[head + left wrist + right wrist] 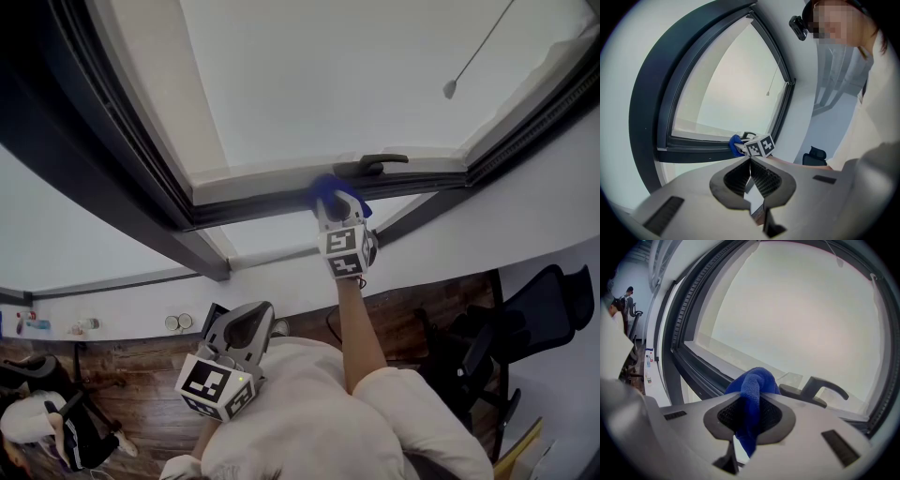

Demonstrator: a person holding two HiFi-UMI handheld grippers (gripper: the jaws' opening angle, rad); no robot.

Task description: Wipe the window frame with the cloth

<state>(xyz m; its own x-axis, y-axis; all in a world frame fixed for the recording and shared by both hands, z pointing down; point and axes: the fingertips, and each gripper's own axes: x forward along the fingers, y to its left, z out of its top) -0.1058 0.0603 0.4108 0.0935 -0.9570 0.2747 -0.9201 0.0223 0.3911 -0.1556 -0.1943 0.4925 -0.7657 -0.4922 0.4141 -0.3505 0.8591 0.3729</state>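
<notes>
At the window frame [253, 208], our right claw [749, 417] pinches the cloth [754, 378] for wiping; our left claw [751, 180] hangs closed, empty.

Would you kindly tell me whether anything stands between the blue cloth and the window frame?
Nothing visible does: the cloth, clamped in the right gripper, seems to lie against the frame's dark rail. The window handle sits just beside it.

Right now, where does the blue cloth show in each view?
Head view: cloth at centre, at the window frame, held by the right tool.
Left gripper view: small, lower centre, left of that tool.
Right gripper view: centre, between the jaws.
Shared landmark: the dark window handle, just right of the cloth.
</notes>
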